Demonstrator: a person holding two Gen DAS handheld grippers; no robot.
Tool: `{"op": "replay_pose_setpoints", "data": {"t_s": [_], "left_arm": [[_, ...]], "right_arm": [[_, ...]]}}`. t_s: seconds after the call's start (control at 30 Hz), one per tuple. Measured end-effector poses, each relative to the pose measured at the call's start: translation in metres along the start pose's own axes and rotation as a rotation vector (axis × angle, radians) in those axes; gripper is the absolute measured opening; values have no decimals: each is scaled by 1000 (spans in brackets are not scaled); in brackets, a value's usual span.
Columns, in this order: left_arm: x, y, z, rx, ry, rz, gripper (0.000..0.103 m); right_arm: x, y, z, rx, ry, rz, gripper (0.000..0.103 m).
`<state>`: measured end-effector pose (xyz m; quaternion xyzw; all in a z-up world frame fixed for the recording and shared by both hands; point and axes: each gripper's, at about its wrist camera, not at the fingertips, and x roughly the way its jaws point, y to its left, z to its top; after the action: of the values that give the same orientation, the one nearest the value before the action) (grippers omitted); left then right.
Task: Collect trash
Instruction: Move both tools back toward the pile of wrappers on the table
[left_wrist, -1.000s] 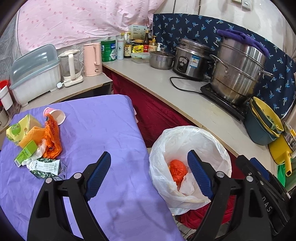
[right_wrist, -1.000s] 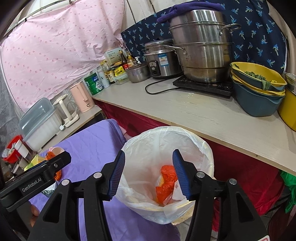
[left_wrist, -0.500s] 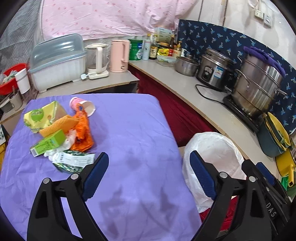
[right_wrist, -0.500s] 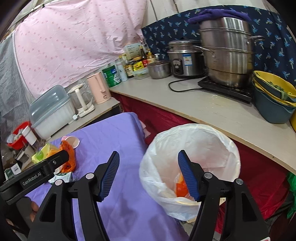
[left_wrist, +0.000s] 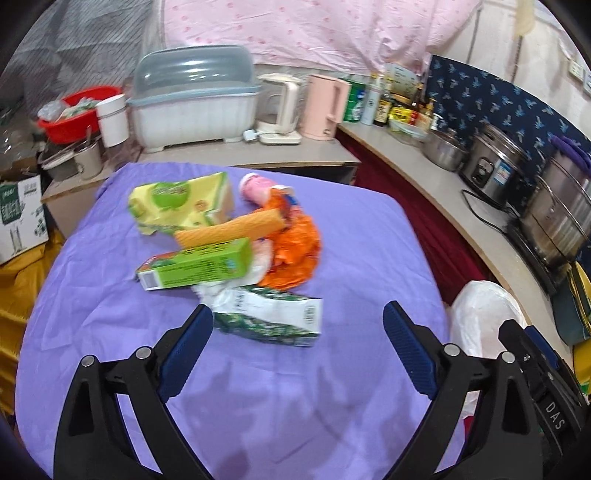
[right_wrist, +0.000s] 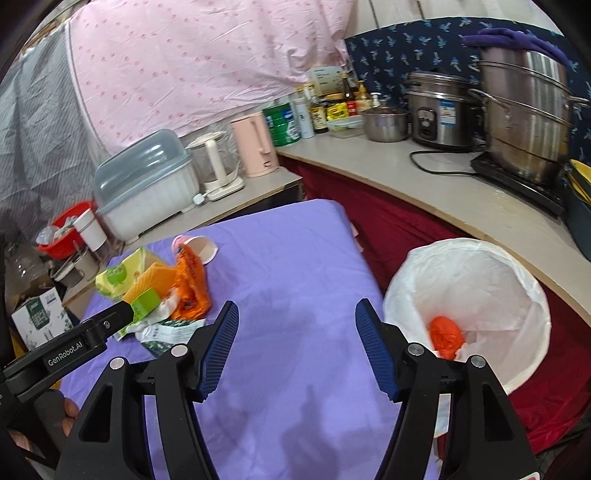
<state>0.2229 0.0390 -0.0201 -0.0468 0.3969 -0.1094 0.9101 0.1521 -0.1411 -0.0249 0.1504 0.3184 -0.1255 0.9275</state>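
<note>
Your left gripper (left_wrist: 297, 319) has just been opening and stands wide and empty by the trash pile (left_wrist: 236, 247) on the purple table (left_wrist: 332, 406), and your right gripper (right_wrist: 297, 326), also empty and parted, hangs beside the white bag (right_wrist: 480, 273).

Two hand-held grippers (left_wrist: 297, 332) (right_wrist: 295, 328); one bin bag (right_wrist: 517, 280); two kettles (left_wrist: 280, 107) (left_wrist: 325, 105); one paper cup (left_wrist: 255, 184).

Home kitchen: rice cooker (right_wrist: 439, 110), steamer pot (right_wrist: 524, 114), counter (right_wrist: 424, 177)
</note>
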Motion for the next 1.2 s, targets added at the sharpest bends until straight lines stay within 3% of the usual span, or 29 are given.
{"op": "replay_pose_setpoints", "data": {"t_s": [0.37,0.57,1.0,1.2], "left_arm": [[16,97,-4,-164,49,88,89],[30,129,-4,-227,75,91,89],[82,165,11,-477,175,-82,89],[104,169,22,-557,196,-118,89]], "right_arm": [[48,67,-8,-82,70,71,64],[81,98,-6,-121,98,96,64],[149,127,15,-133,123,113,64],[170,138,20,-160,134,119,59]]}}
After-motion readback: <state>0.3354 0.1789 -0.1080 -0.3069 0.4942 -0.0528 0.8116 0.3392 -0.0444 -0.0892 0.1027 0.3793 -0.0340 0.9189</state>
